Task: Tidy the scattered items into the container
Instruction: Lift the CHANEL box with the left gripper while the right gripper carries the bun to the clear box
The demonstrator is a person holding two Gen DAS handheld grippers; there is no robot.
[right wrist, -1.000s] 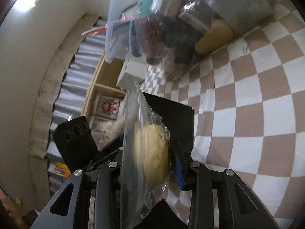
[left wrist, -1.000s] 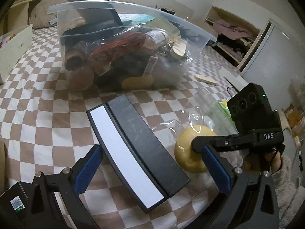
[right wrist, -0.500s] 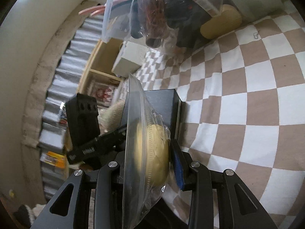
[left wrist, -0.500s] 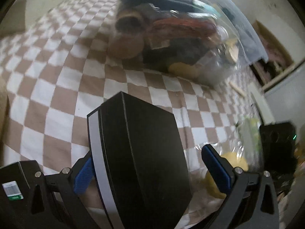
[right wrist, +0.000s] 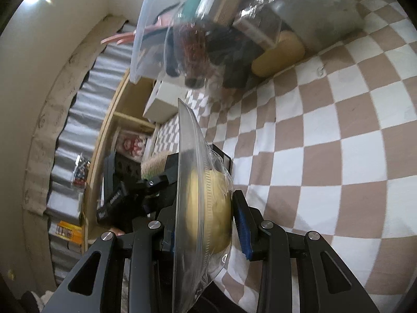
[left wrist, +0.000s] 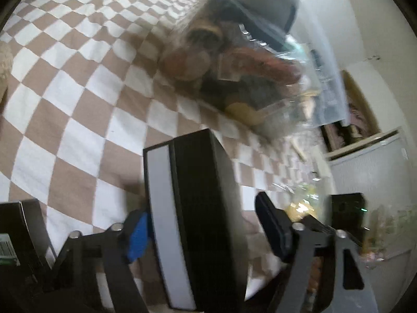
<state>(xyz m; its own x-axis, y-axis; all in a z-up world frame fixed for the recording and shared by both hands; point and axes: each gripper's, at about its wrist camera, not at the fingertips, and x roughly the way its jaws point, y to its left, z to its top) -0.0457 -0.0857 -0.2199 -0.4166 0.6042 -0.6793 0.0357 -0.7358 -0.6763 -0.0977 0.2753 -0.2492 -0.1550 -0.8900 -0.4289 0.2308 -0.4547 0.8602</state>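
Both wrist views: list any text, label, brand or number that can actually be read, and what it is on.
Nothing reads clearly in either view.
Green and white sticker on the small black box: print blurred, unreadable.
White lettering on the left tool's black body: too small and tilted to read.
Yellow package on the shelf: dark print, too small.
Black and white box and clear bag: no text visible.

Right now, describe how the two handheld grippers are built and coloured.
Both the left gripper and right gripper are black frames of angular, cut-out linkage arms joined by silver screws. Each finger carries a blue pad. No sleeves or cables show.
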